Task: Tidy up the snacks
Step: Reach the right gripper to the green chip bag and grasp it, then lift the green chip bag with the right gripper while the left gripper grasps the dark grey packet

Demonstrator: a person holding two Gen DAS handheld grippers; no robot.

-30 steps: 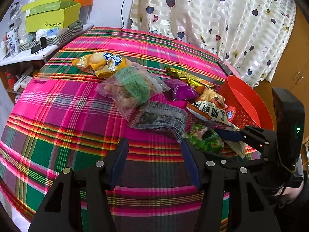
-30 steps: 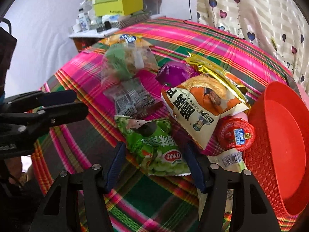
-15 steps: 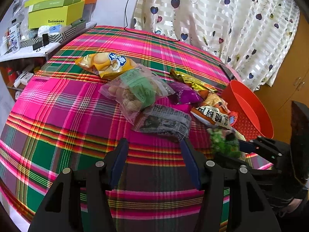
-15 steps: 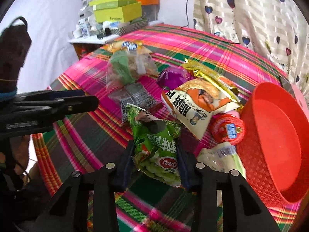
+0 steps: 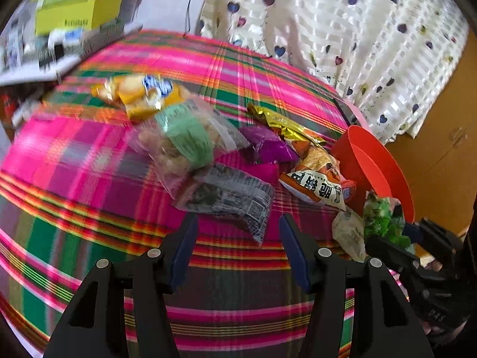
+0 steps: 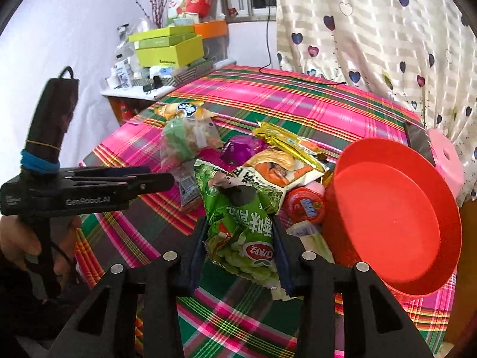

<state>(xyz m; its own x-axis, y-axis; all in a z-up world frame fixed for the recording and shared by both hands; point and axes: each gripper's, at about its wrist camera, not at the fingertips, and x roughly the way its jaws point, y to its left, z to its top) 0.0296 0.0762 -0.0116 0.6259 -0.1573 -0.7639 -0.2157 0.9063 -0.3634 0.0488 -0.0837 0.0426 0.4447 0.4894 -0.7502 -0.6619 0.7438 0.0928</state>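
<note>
- Green pea-snack bag (image 6: 243,223) is pinched between the two fingers of the right claw (image 6: 240,235) and lifted clear of the plaid cloth, just beside the red basket (image 6: 396,223)
- Red basket stands at the right edge of the tabletop (image 5: 89,179), tilted with its open mouth showing
- Left claw (image 5: 237,247) is spread wide with nothing between its fingers, hovering over the near part of the tabletop, just short of a grey printed packet (image 5: 229,197)
- Heaped in the middle of the tabletop: an orange-and-white chip bag (image 6: 277,173), a purple packet (image 6: 241,149), a gold wrapper (image 6: 286,140), a clear bag with a green label (image 6: 184,140) and a yellow bag (image 6: 184,110) toward the far left
- A small round red tub (image 6: 304,205) lies touching the basket wall
</note>
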